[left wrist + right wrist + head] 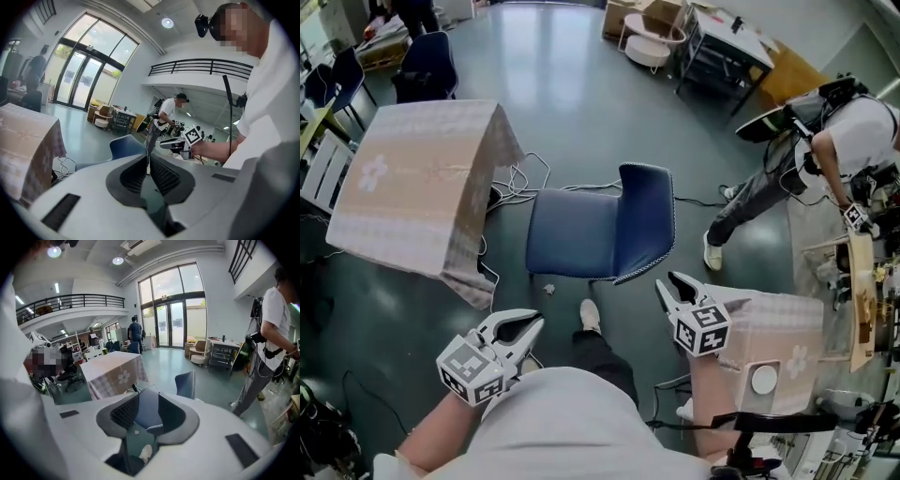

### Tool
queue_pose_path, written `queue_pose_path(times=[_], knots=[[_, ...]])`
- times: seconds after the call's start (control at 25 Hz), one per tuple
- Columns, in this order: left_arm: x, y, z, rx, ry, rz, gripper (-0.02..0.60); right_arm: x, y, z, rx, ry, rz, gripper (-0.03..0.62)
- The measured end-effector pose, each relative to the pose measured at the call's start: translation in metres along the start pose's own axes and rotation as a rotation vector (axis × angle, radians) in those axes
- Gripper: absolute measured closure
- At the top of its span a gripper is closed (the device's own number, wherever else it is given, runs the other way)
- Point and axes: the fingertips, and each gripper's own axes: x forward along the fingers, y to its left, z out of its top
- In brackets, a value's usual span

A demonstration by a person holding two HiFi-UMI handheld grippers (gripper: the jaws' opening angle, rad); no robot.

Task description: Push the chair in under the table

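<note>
The left gripper (pixel 534 323) was held low at the person's left, its jaws together with nothing between them; the right gripper (pixel 671 285) sat at the right, jaws parted and empty; both pointed forward and somewhat downward; a bare forearm (pixel 711 398) trailed behind the right one.
</note>
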Motion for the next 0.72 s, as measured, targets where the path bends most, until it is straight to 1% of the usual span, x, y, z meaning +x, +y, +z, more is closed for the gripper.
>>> queue_pose_path(times=[0.12,0.28,0.32,0.4,0.52,0.6,0.72], knots=[[0.046,0.007,0.037,-0.006,-0.009,0.047,0.568,0.036,-0.064,0.017,0.003,0.028,0.013,0.456],[0.095,0.02,0.072,-0.021,-0.016,0.105,0.568,0.095,-0.139,0.017,0.055,0.103,0.041,0.422],[0.104,0.024,0.079,-0.02,-0.016,0.12,0.559,0.112,-0.153,0.016,0.074,0.122,0.055,0.408],[0.116,0.033,0.09,-0.021,-0.016,0.152,0.537,0.145,-0.175,0.017,0.127,0.147,0.093,0.37],[0.121,0.045,0.095,-0.05,-0.011,0.213,0.528,0.188,-0.194,0.018,0.193,0.177,0.139,0.347],[0.119,0.055,0.094,-0.078,-0.012,0.255,0.528,0.213,-0.203,0.018,0.215,0.21,0.151,0.344],[0.116,0.071,0.096,-0.109,-0.022,0.303,0.528,0.24,-0.217,0.012,0.256,0.29,0.141,0.341]])
